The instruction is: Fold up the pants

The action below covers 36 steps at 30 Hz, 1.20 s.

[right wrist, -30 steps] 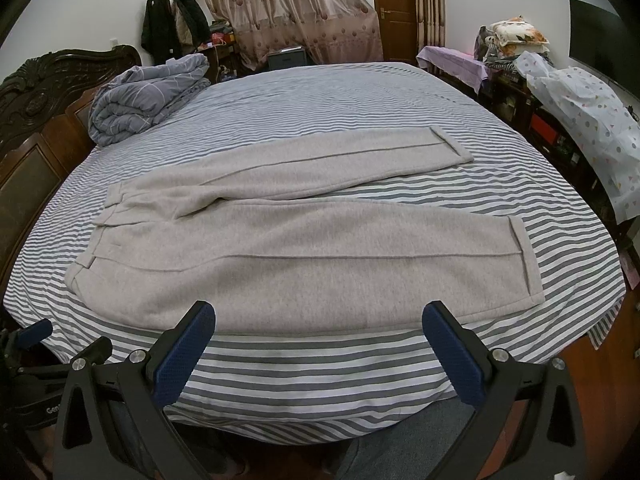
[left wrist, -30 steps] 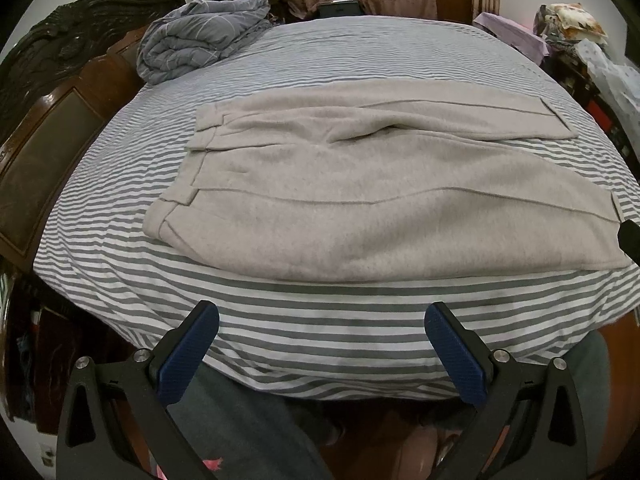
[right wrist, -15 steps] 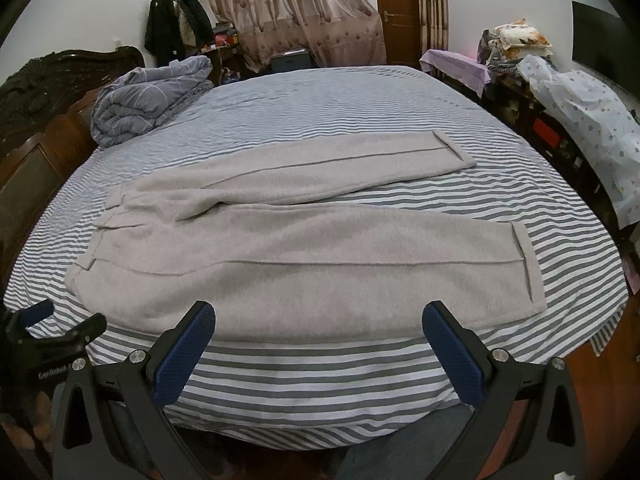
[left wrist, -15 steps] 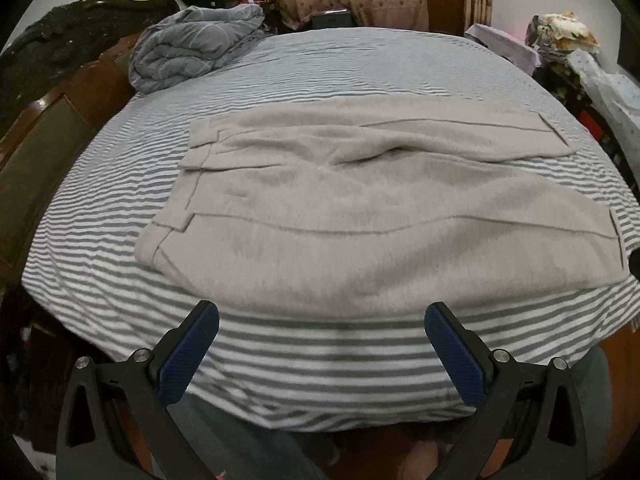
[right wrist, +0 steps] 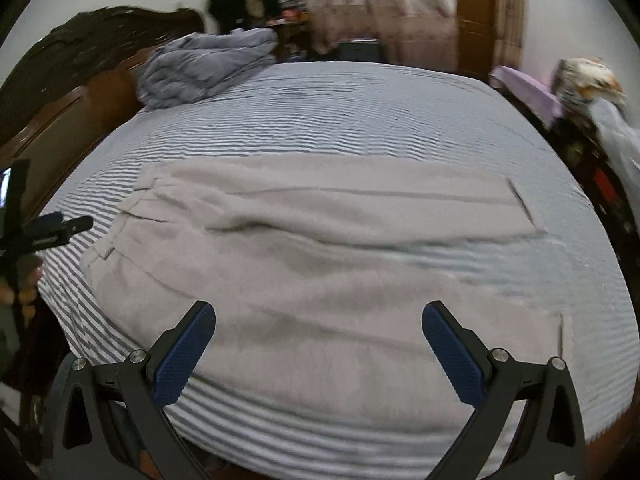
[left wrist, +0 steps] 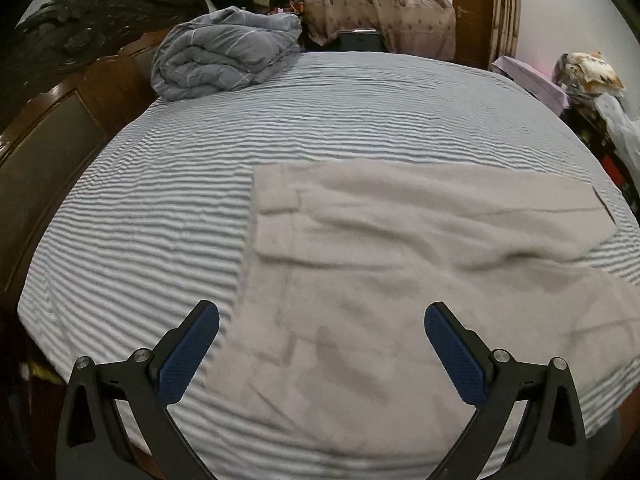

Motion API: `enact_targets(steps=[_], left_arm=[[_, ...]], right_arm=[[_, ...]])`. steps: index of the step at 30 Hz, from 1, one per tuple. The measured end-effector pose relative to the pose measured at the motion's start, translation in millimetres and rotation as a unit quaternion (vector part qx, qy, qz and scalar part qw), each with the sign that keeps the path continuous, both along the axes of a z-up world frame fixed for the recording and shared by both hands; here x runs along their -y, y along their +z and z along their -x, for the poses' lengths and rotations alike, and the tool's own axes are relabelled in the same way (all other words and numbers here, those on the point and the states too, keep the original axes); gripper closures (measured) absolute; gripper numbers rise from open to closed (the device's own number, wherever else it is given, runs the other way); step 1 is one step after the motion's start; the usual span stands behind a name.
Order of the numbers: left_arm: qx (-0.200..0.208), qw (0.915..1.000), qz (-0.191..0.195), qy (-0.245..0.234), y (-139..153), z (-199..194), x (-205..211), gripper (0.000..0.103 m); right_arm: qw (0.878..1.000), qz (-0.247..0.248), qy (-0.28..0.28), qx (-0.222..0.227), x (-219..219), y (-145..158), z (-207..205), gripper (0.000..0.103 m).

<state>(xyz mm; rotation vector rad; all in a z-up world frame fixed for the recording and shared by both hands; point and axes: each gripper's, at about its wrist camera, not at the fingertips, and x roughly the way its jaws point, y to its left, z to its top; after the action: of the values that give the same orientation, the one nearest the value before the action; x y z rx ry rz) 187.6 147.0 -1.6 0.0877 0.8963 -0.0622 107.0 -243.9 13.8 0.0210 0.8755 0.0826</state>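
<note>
Light grey pants (left wrist: 400, 280) lie flat on the striped bed (left wrist: 160, 220), waistband at the left and both legs running right. They also show in the right wrist view (right wrist: 320, 260). My left gripper (left wrist: 322, 344) is open and empty, low over the waistband end near the bed's front edge. My right gripper (right wrist: 319, 342) is open and empty, over the near leg. The left gripper's tip (right wrist: 60, 226) shows at the far left of the right wrist view.
A folded grey-blue duvet (left wrist: 224, 54) sits at the back left by the dark wooden headboard (left wrist: 60, 120). Curtains and a door stand behind the bed. Cluttered furniture with bags (left wrist: 592, 80) lines the right side.
Both grippers have moved forward and down over the bed toward the pants. The left view has shifted toward the waistband. Both stay open.
</note>
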Motion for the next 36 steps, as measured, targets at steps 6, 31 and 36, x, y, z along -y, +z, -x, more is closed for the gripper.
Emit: enact_targets(steps=[6, 31, 36], left_arm=[[-0.03, 0.9984, 0.047, -0.008, -19.4, -70.4, -48.8, 0.001], [-0.089, 0.9816, 0.139, -0.096, -120.8, -253.8, -89.6, 0.011], [-0.08, 0.9794, 0.131, -0.131, -122.6, -255.0, -77.1, 0.012]], right_arm=[[0.996, 0.025, 0.083, -0.021, -8.2, -1.1, -93.3, 0.002], [0.936, 0.057, 0.297, -0.182, -49.6, -122.1, -388.6, 0.047], [0.92, 0.047, 0.328, -0.211, -56.1, -143.5, -407.7, 0.047]])
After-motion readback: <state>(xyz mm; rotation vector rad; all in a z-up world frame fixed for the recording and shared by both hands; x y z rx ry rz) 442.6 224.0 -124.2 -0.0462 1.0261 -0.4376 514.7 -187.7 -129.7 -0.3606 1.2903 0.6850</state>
